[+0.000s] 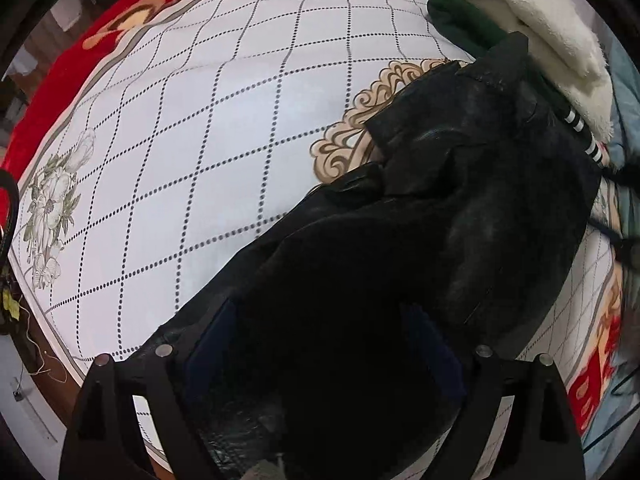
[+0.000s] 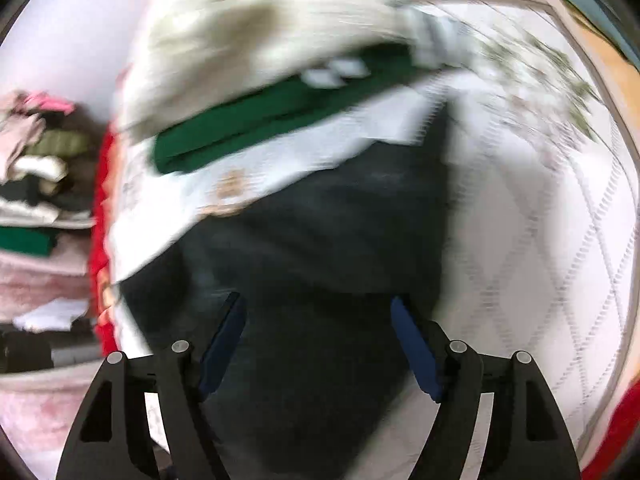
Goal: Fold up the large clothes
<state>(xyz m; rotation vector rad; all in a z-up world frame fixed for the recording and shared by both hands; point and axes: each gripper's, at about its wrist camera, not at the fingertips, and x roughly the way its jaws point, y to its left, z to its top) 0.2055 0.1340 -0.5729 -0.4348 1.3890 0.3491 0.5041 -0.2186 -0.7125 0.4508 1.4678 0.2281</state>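
A large black leather-like jacket point(image 1: 420, 220) lies crumpled on a white bedspread point(image 1: 180, 128) with a dotted diamond pattern. My left gripper point(image 1: 320, 312) hangs over the jacket's near end, jaws spread wide with the dark fabric between and under them. In the blurred right wrist view the same black jacket point(image 2: 320, 240) fills the middle. My right gripper point(image 2: 318, 304) is open above it, blue pads point(image 2: 416, 352) apart and holding nothing.
A folded stack of a cream fleece point(image 1: 536, 28) on a green garment point(image 1: 460, 20) sits at the bed's far right; it also shows in the right wrist view point(image 2: 248, 120). A red blanket border point(image 1: 60, 64) rims the bed. A clothes pile point(image 2: 36, 184) lies beyond the bed's left side.
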